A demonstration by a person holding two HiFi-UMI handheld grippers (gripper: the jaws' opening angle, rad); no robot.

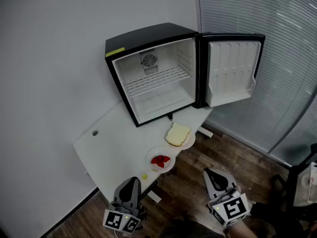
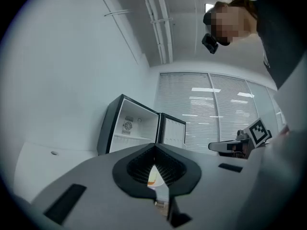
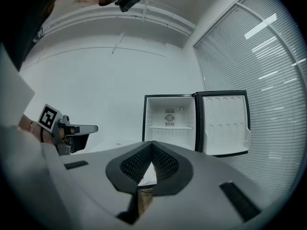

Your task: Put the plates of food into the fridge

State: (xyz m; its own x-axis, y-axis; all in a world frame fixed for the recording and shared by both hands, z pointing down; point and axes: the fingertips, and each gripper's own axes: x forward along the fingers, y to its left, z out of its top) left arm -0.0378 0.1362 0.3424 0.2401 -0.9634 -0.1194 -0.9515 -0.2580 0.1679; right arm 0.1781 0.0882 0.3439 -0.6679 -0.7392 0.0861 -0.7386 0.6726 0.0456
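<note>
Clamped shut on nothing, left claw [image 1: 132, 181] and right claw [image 1: 212, 173] alike, short of the table [image 1: 111, 145]. On its near edge, before the open fridge [image 1: 148, 58]: bread plate [image 1: 190, 142], strawberry plate [image 1: 152, 156]. Probably stiff, light, breakable; best pinched at a bare rim, kept level. Plain from overhead only; from either claw, little but fridge.

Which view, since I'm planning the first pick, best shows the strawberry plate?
The head view: the round white plate of red strawberries lies unblocked on the white table. Neither gripper view shows it recognisably.
</note>
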